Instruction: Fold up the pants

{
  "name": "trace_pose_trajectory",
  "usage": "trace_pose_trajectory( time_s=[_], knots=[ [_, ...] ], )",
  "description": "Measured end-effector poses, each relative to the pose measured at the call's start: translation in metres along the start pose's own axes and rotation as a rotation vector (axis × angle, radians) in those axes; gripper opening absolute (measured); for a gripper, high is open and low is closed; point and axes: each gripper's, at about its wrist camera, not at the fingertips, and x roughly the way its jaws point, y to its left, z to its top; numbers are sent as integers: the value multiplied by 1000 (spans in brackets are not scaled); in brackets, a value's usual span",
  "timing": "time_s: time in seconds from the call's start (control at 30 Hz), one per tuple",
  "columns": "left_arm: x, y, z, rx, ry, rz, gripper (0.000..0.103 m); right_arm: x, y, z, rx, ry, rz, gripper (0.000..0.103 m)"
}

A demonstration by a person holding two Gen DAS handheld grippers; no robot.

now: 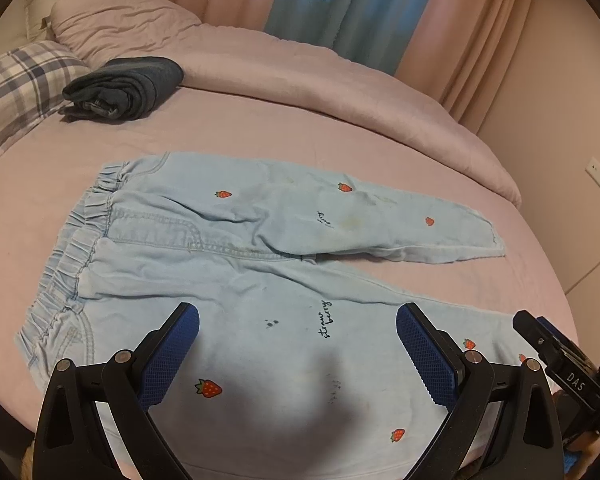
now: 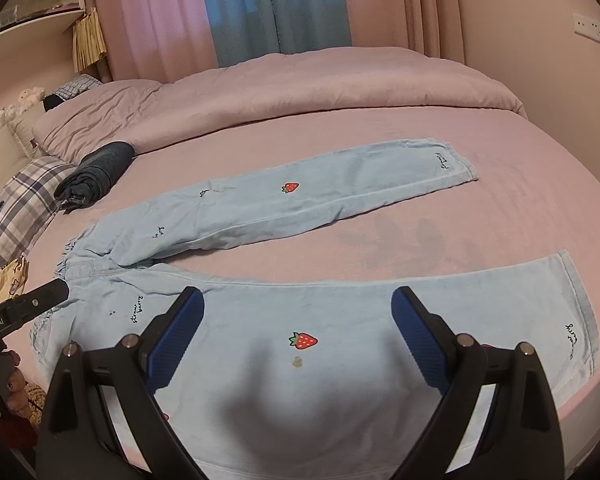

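Observation:
Light blue pants [image 1: 236, 248] with strawberry prints lie flat on the pink bed [image 1: 340, 128], waistband to the left, both legs spread apart toward the right. My left gripper [image 1: 298, 336] hovers open over the near leg's thigh, nothing between its blue pads. My right gripper [image 2: 298, 320] is open above the near leg [image 2: 340, 312] further toward the cuff, also holding nothing. The far leg [image 2: 300, 196] stretches to the back right. The right gripper's body [image 1: 556, 356] shows at the right edge of the left wrist view; the left gripper's body [image 2: 24, 312] shows at the left of the right wrist view.
A folded dark garment [image 1: 128, 88] lies at the back left beside a plaid pillow [image 1: 20, 84]. A rumpled pink duvet [image 1: 300, 76] runs along the far side under curtains [image 1: 340, 8]. A hand [image 2: 14, 392] shows at lower left. The bed's front edge is just below the near leg.

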Motion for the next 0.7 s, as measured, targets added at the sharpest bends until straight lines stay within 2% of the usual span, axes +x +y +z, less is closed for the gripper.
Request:
trace_pose_trajectory(
  time_s=[0.53, 0.7],
  knots=[
    [0, 1, 0, -4, 5, 10, 99, 2, 7, -2, -28, 7, -8, 95],
    [0, 1, 0, -3, 4, 8, 99, 2, 7, -2, -22, 4, -13, 92]
  ],
)
